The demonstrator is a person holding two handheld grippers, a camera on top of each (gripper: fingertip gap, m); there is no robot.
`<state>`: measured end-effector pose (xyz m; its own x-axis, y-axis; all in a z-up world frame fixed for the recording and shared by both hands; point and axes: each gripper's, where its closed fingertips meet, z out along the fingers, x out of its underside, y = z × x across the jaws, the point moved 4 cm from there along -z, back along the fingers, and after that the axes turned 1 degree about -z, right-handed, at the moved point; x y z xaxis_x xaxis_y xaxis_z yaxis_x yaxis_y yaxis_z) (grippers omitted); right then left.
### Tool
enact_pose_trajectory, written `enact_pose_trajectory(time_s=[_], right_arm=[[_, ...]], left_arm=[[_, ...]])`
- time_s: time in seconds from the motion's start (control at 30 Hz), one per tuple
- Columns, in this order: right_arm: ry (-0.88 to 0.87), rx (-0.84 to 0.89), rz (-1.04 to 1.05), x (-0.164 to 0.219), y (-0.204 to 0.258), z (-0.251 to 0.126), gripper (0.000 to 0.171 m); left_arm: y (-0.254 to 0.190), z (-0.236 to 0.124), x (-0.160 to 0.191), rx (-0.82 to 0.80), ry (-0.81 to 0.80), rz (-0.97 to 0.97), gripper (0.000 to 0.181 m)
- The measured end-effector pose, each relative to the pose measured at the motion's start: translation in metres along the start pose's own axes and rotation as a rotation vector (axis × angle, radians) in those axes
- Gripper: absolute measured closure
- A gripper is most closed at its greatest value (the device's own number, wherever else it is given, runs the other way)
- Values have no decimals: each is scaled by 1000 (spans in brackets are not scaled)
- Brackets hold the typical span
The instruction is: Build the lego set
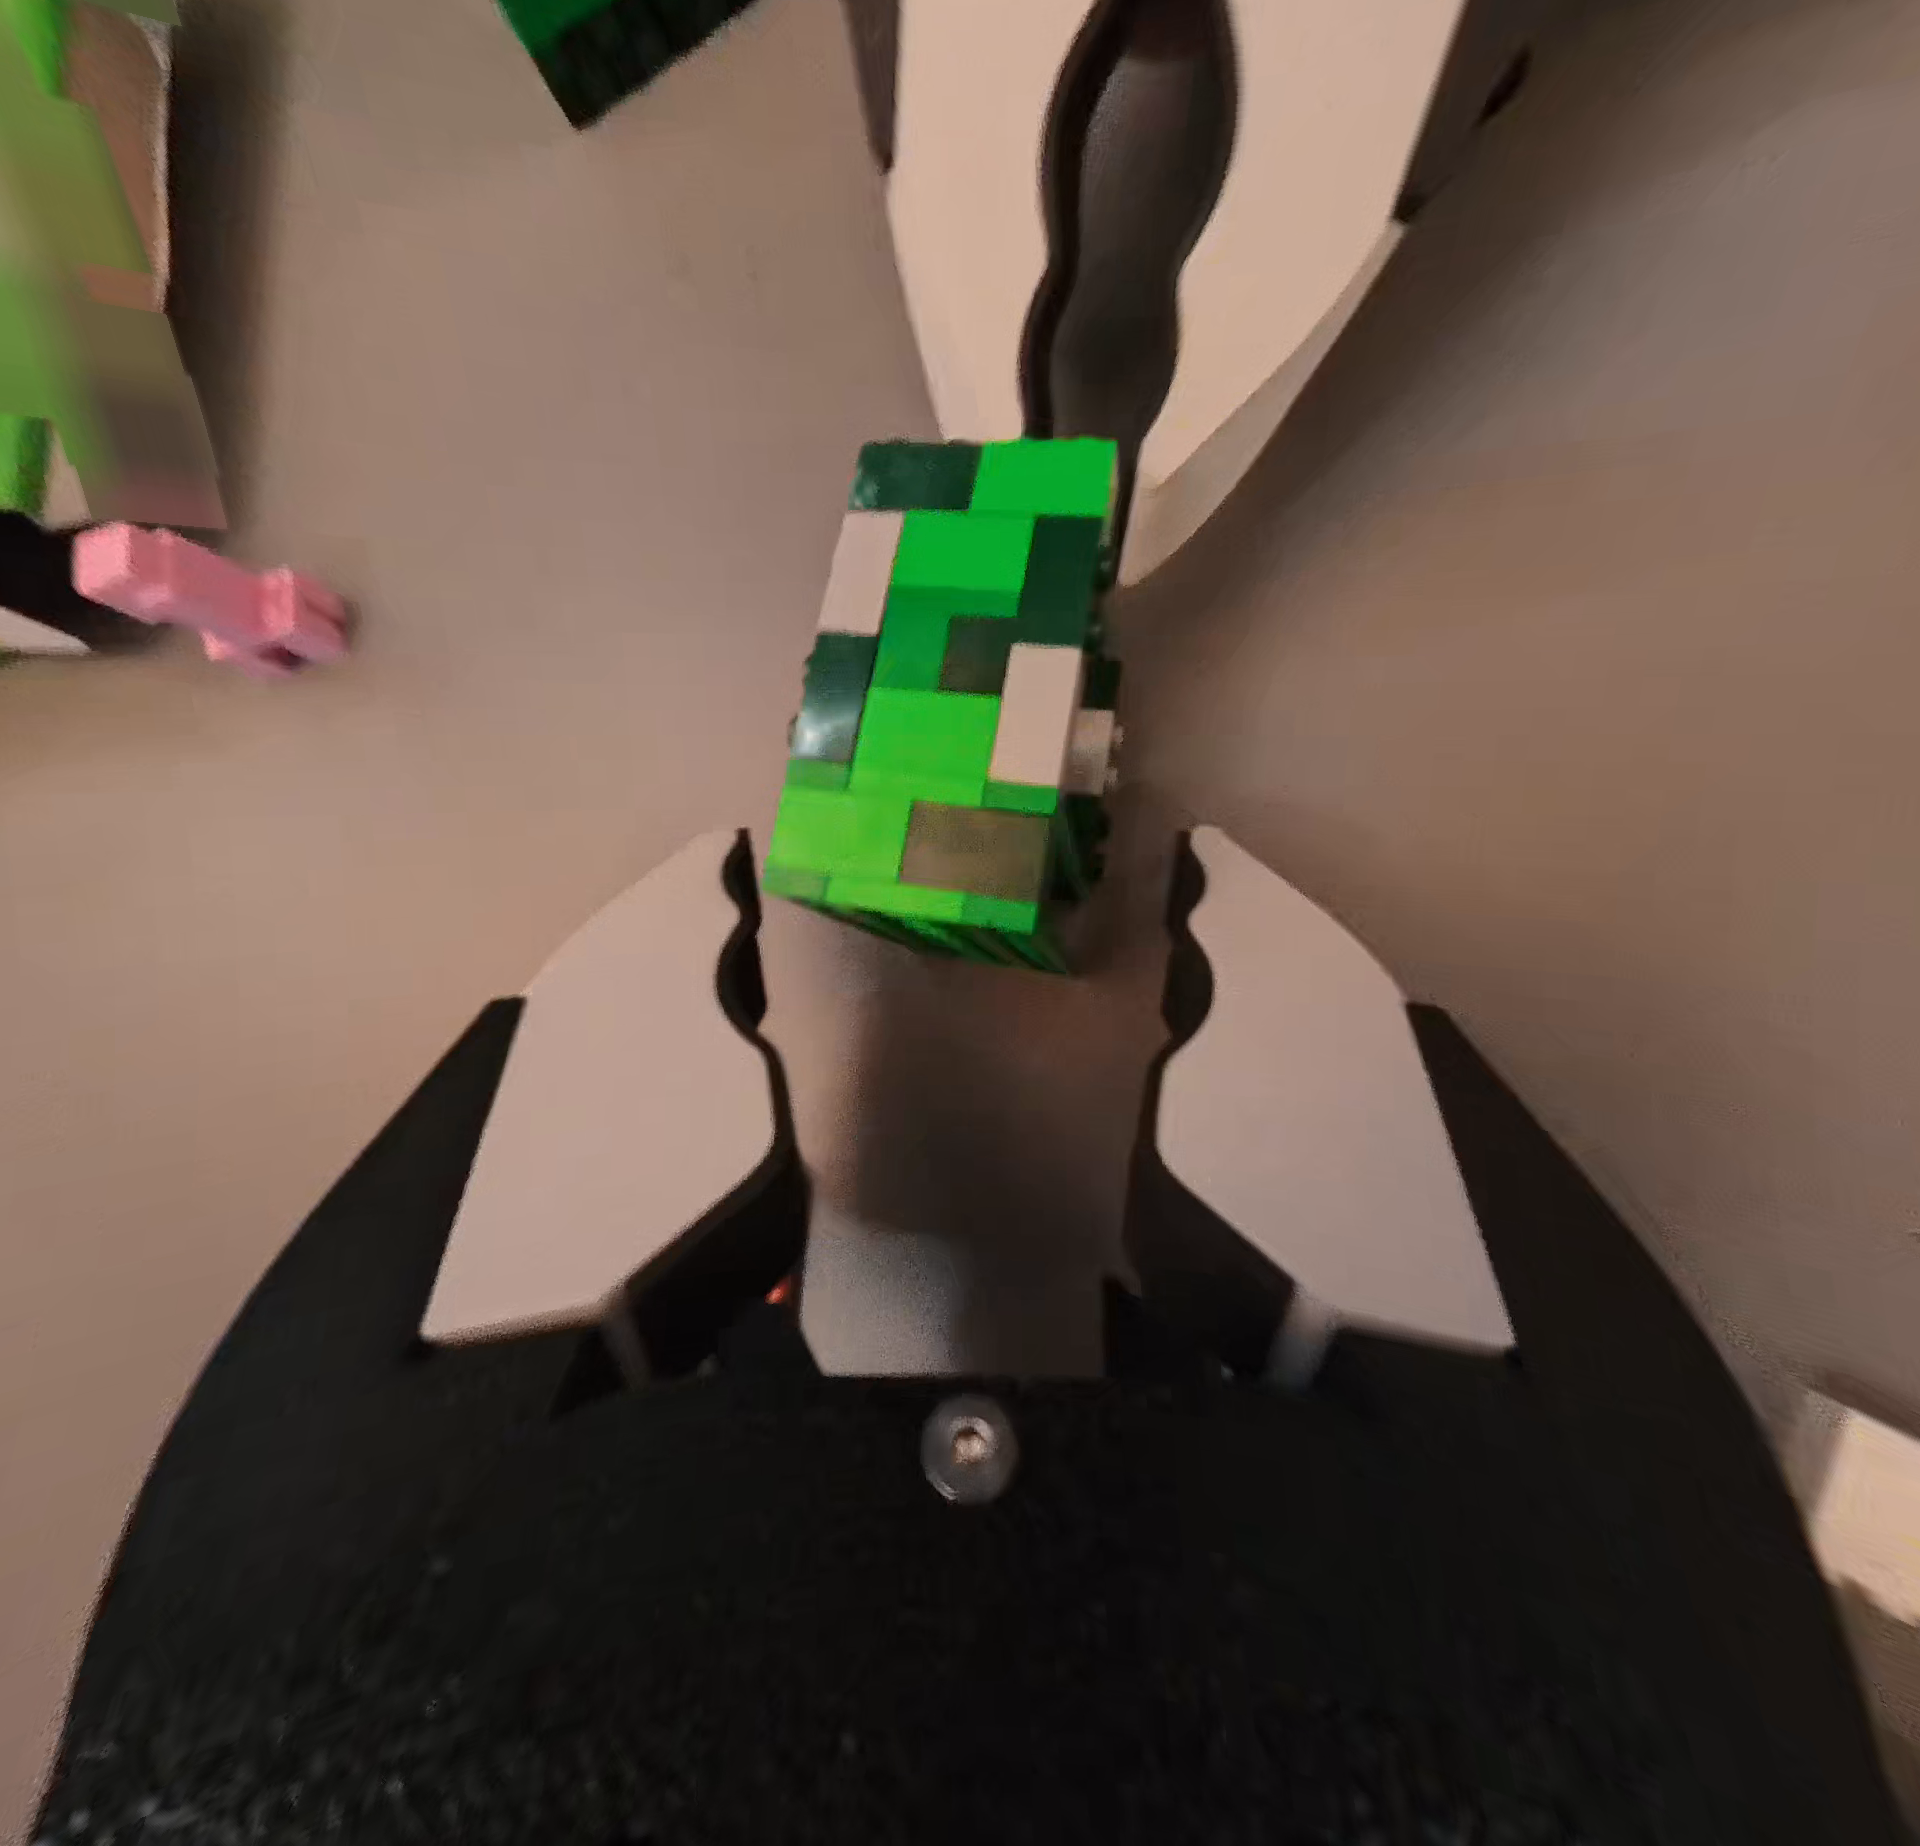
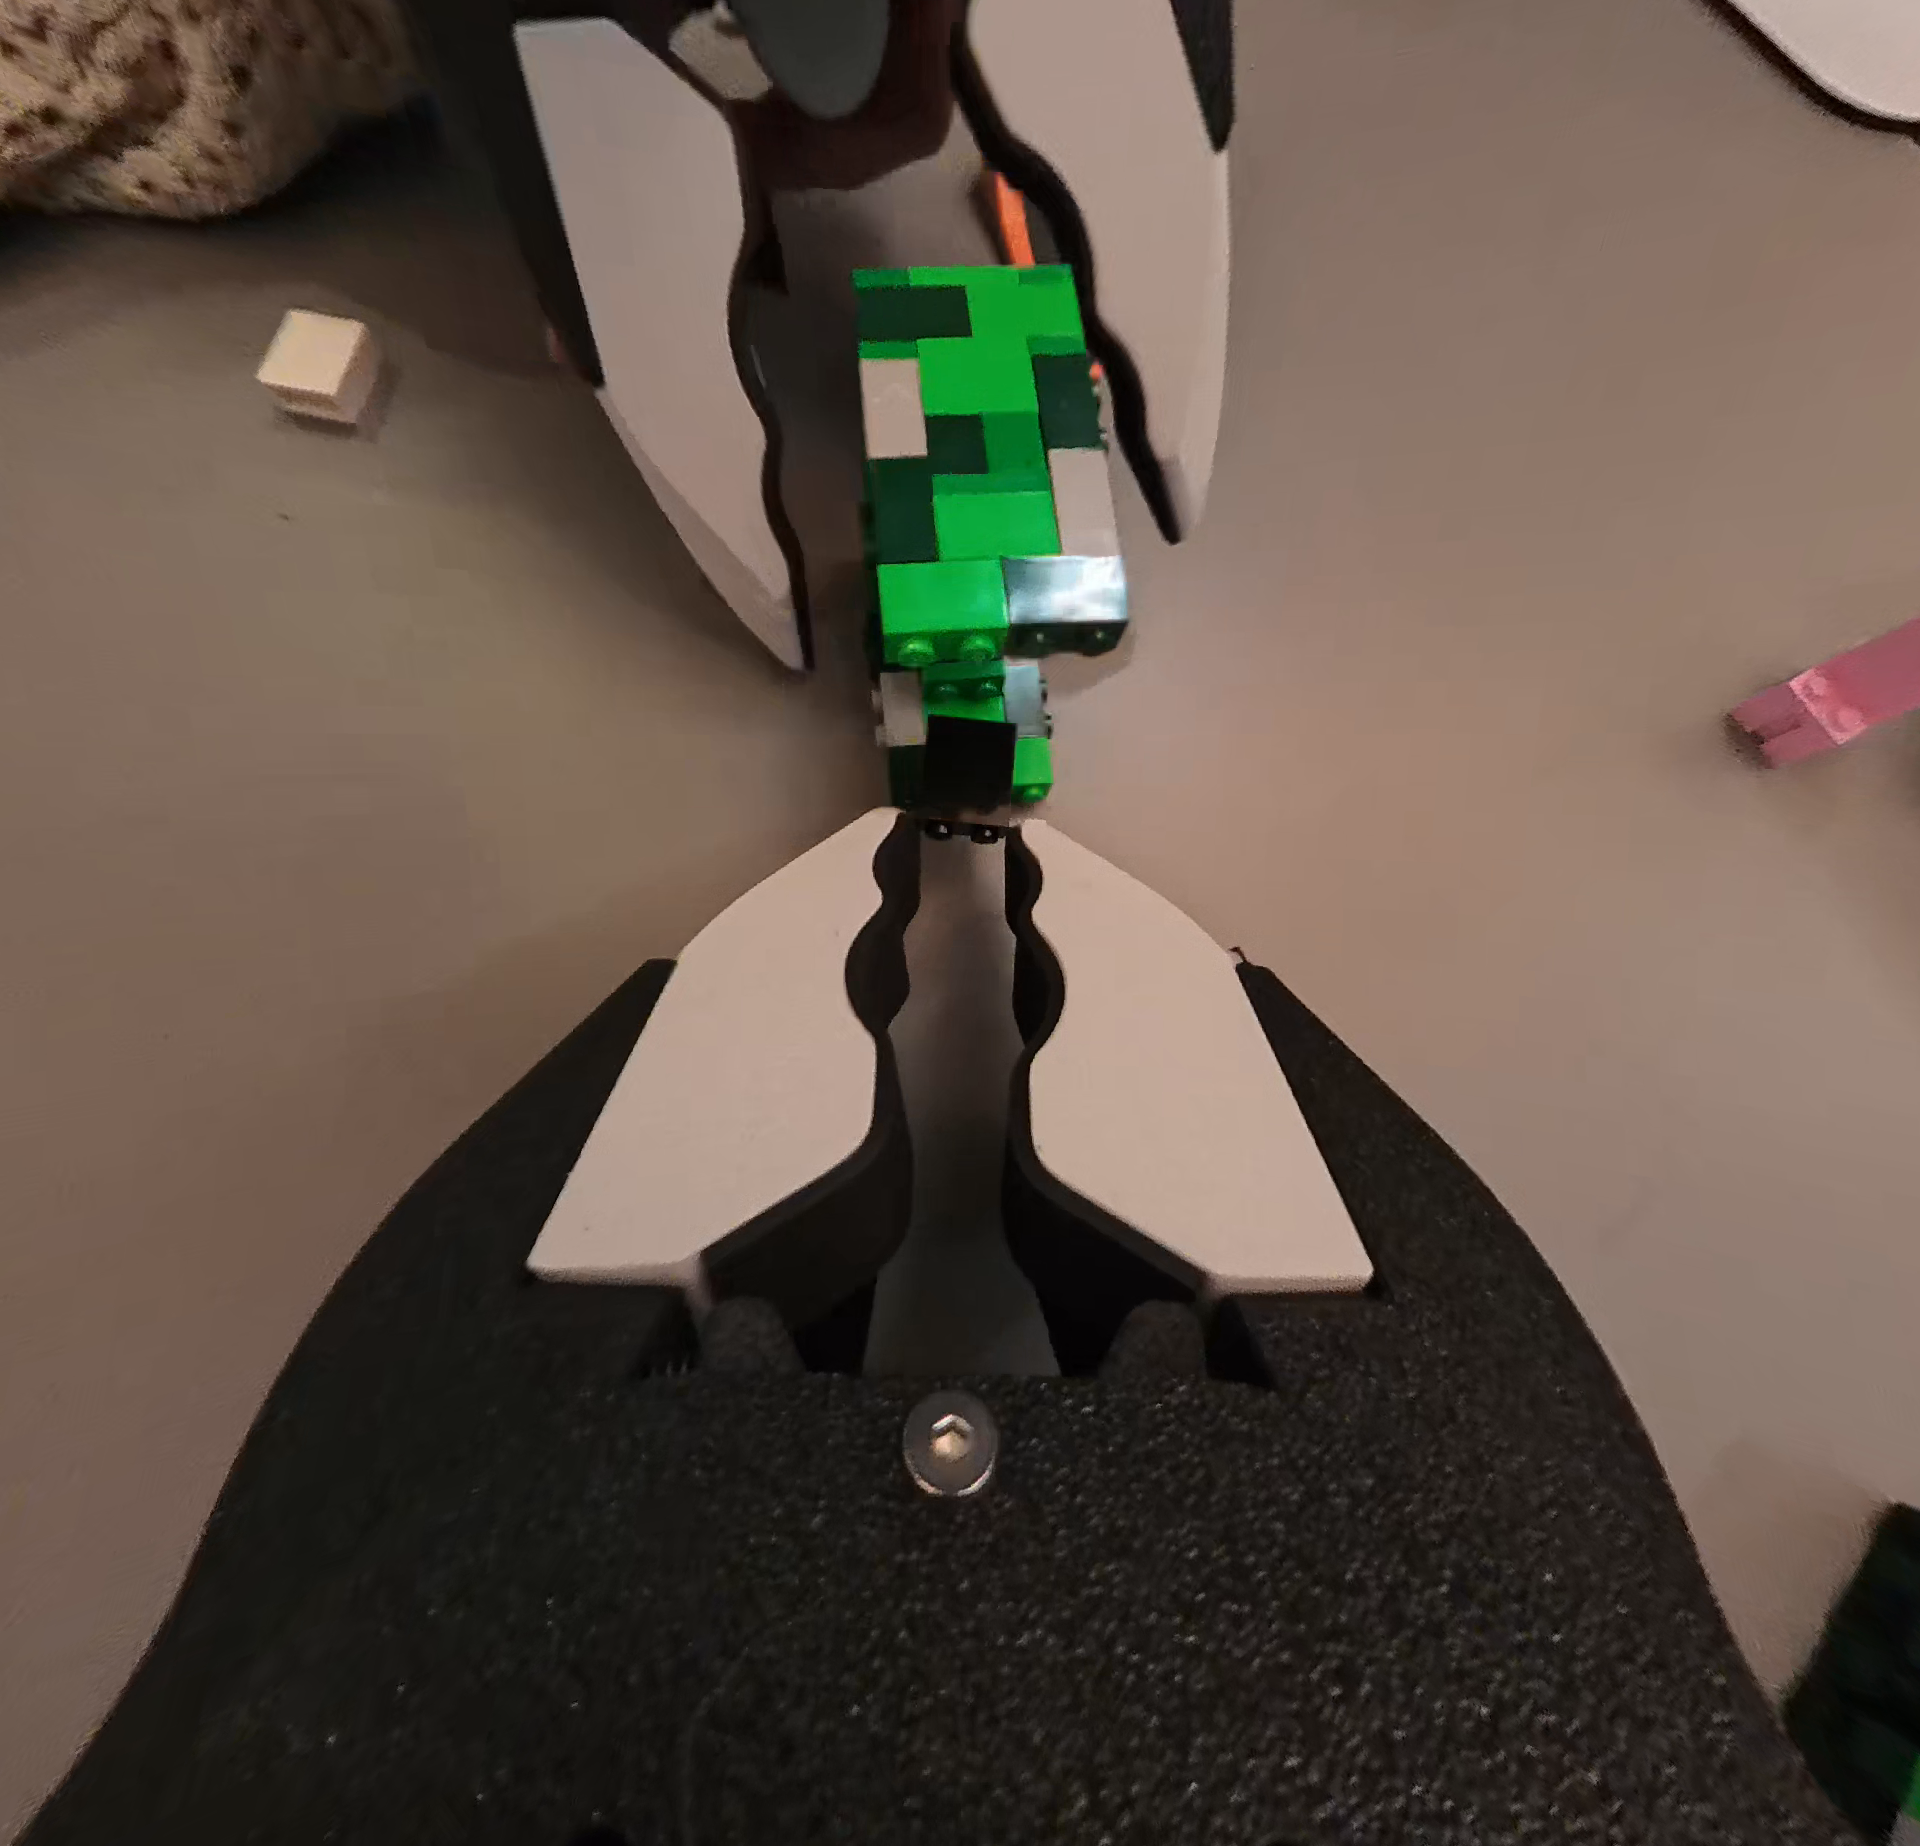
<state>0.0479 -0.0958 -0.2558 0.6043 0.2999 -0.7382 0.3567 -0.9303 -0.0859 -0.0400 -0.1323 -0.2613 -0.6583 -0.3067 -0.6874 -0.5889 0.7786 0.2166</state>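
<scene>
A long green lego build [image 1: 935, 716], made of bright green, dark green and grey bricks, lies between both grippers over the grey table. My left gripper [image 1: 963, 840] is open, with its fingers on either side of the build's near end. In the right wrist view it [image 2: 982, 591] straddles the wide part of the build [image 2: 987, 446], the right finger close against it. My right gripper [image 2: 958, 825] is shut on the build's narrow stepped end, at a small black piece [image 2: 971, 768]. It also shows at the top of the left wrist view [image 1: 1101, 425].
A pink lego piece [image 1: 208, 601] [image 2: 1839, 700] lies on the table to one side. A small white brick [image 2: 317, 368] lies apart. Another green and black build [image 1: 623, 9] and a blurred green item [image 1: 73, 238] sit farther off. A patterned cloth [image 2: 156, 61] lies at the table's edge.
</scene>
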Motion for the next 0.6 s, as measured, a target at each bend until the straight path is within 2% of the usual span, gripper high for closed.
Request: enact_pose_trajectory(time_s=[0.03,0.1,0.2,0.3,0.6], right_arm=[[18,1,-16,0,-1,2,156],[42,2,-45,0,-3,5,156],[55,-21,-53,-2,-4,6,156],[84,-34,-67,-1,-6,8,156],[90,-81,-74,-2,-6,10,157]], left_arm=[[0,2,-2,-23,-7,28,111],[-1,3,-4,-46,-15,58,122],[-2,4,-4,-40,-18,55,126],[-5,6,-4,-10,-20,41,139],[-4,8,-3,-2,-28,16,139]])
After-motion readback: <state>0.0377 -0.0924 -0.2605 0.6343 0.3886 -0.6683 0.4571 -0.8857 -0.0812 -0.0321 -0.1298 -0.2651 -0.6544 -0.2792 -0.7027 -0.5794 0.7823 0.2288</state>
